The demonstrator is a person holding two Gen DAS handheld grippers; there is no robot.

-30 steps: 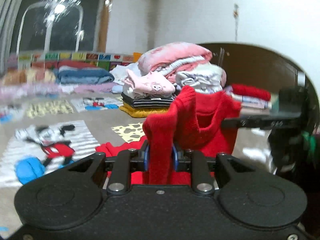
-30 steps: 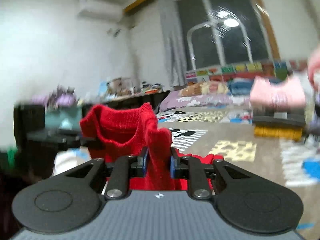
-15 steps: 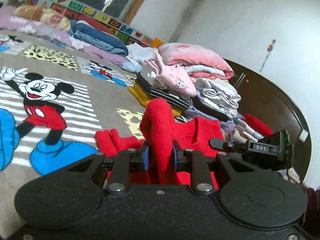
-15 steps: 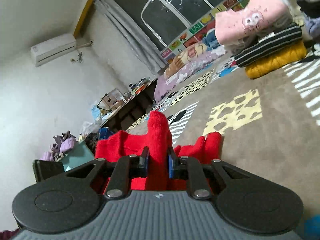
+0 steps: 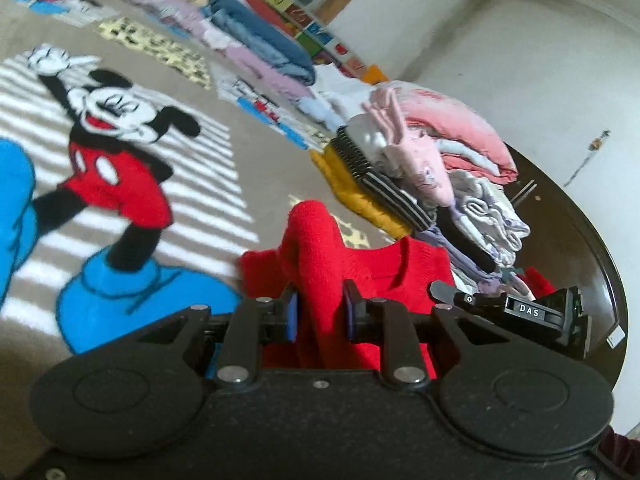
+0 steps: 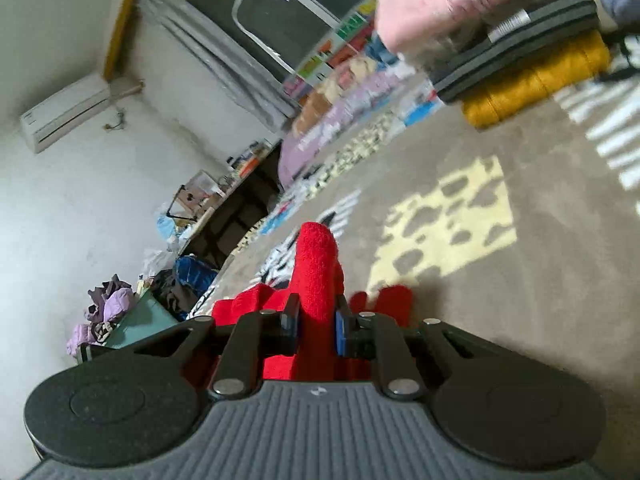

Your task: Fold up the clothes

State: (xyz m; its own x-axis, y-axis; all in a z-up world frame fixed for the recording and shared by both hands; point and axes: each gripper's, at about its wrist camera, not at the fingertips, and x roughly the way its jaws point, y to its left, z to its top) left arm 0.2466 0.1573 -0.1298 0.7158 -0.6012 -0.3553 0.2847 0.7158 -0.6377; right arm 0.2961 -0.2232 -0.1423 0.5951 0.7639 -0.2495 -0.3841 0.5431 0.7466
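A red knit sweater [image 5: 360,268] hangs low over a cartoon-print blanket [image 5: 224,184], its lower part bunched on the fabric. My left gripper [image 5: 319,312] is shut on one upper corner of it, a fold of red knit standing up between the blue pads. My right gripper [image 6: 316,322] is shut on the other corner of the sweater [image 6: 316,264]. In the left wrist view the right gripper [image 5: 516,312] shows beside the neckline, at the right. Both tools are tilted sideways, close to the blanket.
A stack of folded clothes [image 5: 420,168] with pink, striped and yellow pieces sits just beyond the sweater; it appears again as the stack [image 6: 520,52] at the upper right. A dark headboard [image 5: 592,264] rises behind it. Rolled bedding [image 5: 256,32] lines the window side.
Both grippers have dropped and tilted toward the blanket, carrying the sweater down with them. The stack of folded clothes now looks nearer in both views.
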